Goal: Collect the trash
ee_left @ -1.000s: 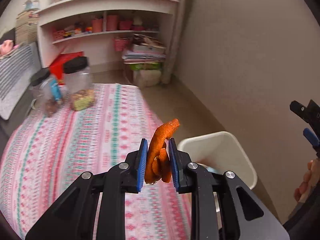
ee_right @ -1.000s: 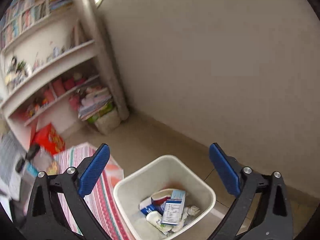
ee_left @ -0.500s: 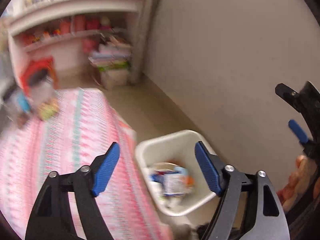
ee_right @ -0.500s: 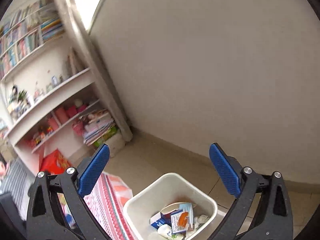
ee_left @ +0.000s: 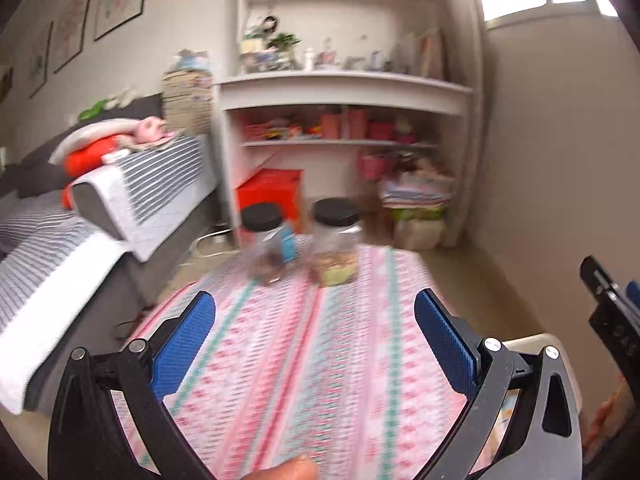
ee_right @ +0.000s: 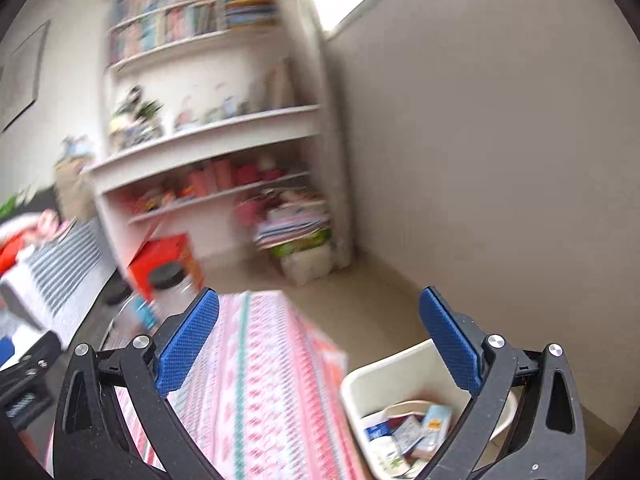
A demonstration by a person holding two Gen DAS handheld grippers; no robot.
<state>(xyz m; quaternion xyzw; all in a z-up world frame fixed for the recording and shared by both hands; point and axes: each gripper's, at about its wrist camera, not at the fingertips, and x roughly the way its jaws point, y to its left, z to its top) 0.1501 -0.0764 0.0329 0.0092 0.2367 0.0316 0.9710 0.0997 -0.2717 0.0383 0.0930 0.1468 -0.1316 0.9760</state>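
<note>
Orange peel gone from the left gripper [ee_left: 312, 332] since a second ago; its jaws had just been opening, stood wide, nothing between, aimed over the striped tablecloth [ee_left: 304, 360] toward two jars [ee_left: 336, 240].

Right wrist view: right gripper [ee_right: 316, 332] also spread wide and empty; trash bin [ee_right: 384, 376] sat just beside the tablecloth, trash inside. Risk: fast blurred swings could clip the jars or the bin rim.

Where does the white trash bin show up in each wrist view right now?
Left wrist: trash bin, only its rim, lower right behind the left gripper finger.
Right wrist: lower right, wrappers inside, beside the striped tablecloth.
Shared landmark: the red box under the shelves.
</note>
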